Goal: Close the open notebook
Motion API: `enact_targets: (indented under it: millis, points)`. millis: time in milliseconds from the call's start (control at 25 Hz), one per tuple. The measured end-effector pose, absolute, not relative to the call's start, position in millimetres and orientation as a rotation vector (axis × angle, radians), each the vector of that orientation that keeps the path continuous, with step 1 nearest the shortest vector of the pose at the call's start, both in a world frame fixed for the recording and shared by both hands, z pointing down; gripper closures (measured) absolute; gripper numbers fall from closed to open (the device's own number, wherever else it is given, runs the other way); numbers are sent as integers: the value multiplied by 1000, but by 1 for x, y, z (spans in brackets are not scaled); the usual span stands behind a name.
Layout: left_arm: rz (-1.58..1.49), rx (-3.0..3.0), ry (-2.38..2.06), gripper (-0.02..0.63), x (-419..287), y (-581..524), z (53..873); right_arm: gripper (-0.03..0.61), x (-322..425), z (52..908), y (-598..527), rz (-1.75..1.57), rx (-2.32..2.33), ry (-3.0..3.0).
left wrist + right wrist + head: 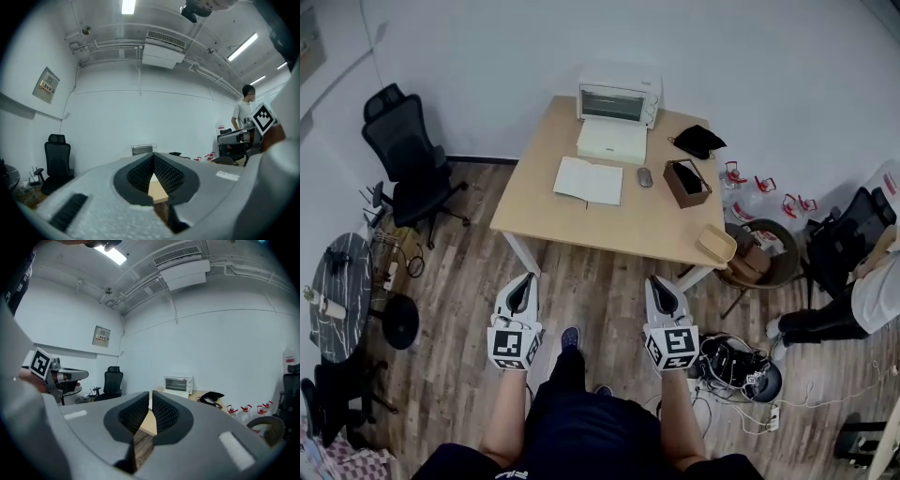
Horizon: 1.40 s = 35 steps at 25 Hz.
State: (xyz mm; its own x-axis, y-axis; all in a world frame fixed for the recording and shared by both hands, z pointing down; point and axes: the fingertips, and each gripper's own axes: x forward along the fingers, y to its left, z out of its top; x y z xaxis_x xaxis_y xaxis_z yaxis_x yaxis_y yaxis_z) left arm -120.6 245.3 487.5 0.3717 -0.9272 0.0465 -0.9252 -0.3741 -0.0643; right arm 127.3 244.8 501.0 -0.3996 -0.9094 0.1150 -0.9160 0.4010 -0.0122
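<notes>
Fingers (138, 174) of our left gripper (528, 278) are pressed together at the tips, with nothing between them. On our right gripper (661, 281) the fingers (165, 412) stand a thin slit apart, also empty. We hold both side by side over the wooden floor (600, 281), on the near side of the table (609, 230). The notebook (589, 180) lies open on the table's far half, nearer than the toaster oven (619, 98), left of the mouse (644, 176), well apart from both grippers.
</notes>
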Motion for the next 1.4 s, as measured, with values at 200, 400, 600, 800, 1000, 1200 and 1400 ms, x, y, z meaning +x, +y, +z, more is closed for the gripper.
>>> enact_targets:
  millis: [200, 400, 600, 800, 1000, 1200, 1400]
  points:
    - [-111, -2569, 1767, 623, -130, 219, 491, 563, 122, 501, 217, 112, 1663, -2556]
    - [-122, -2586, 1774, 623, -135, 191, 498, 561, 119, 506, 187, 140, 1670, -2542]
    - [-115, -2611, 1787, 623, -143, 155, 505, 561, 113, 509, 151, 157, 1677, -2527]
    - [-103, -2635, 1764, 623, -152, 115, 504, 561, 104, 504, 113, 155, 1707, -2503]
    - [-94, -2648, 1731, 623, -167, 70, 496, 566, 92, 496, 75, 156, 1757, -2479]
    - [-89, -2647, 1683, 623, -182, 29, 487, 569, 81, 491, 41, 148, 1823, -2457]
    - [-91, -2665, 1629, 623, -190, -3, 483, 569, 70, 490, 18, 150, 1875, -2435]
